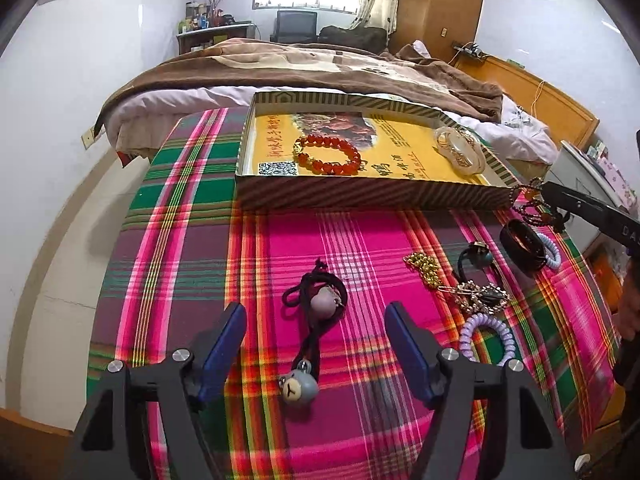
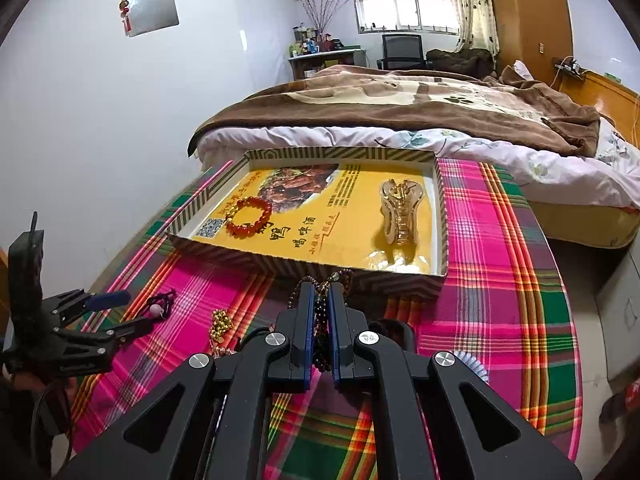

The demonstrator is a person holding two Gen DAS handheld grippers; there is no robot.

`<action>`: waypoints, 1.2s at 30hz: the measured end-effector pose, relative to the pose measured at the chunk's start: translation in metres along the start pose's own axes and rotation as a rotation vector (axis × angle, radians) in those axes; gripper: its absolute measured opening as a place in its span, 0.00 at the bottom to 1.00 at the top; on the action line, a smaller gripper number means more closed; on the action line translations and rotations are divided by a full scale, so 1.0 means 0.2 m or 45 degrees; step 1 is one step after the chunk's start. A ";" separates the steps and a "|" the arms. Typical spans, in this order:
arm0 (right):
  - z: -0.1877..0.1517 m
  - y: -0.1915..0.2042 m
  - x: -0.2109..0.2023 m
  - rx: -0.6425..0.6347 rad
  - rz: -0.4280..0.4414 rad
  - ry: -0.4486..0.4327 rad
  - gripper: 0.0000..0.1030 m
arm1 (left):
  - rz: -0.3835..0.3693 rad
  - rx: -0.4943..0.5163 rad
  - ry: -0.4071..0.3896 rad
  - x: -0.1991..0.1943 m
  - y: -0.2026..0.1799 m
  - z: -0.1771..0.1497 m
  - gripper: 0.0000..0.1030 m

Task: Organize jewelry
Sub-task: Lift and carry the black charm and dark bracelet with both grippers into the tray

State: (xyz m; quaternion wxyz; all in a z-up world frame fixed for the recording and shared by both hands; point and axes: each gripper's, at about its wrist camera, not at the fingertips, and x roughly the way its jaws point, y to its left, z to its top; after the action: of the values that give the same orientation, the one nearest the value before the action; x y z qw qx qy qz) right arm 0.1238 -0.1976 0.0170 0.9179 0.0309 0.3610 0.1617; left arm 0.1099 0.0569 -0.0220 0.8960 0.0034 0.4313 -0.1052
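Observation:
My left gripper stands open low over the plaid cloth. Between its blue pads, untouched, lies a black cord hair tie with a pinkish bead and a grey bear charm. My right gripper is shut on a dark bead string, lifted just in front of the striped box. In the left wrist view it enters at the right edge with the dark beads dangling. The box holds a red bead bracelet and a gold hair claw.
Loose pieces lie at the right of the cloth: a gold chain, a black bangle, a light blue coil tie, a purple coil tie and sparkly clips. A bed stands behind the box.

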 end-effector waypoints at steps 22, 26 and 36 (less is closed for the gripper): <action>0.03 -0.01 0.00 0.010 -0.021 -0.014 0.06 | 0.070 0.032 0.018 0.07 -0.02 0.06 0.18; 0.08 -0.02 -0.01 0.008 -0.025 -0.035 0.06 | 0.039 0.021 -0.027 -0.01 -0.01 0.15 0.18; 0.24 -0.03 0.03 -0.018 -0.036 -0.057 0.06 | -0.046 0.011 -0.122 -0.06 -0.03 0.48 0.19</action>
State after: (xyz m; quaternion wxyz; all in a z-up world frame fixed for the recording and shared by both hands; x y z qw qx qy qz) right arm 0.1622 -0.1976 0.0482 0.9282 0.0230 0.3395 0.1505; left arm 0.1753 0.0434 0.0474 0.9136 -0.0056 0.3876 -0.1232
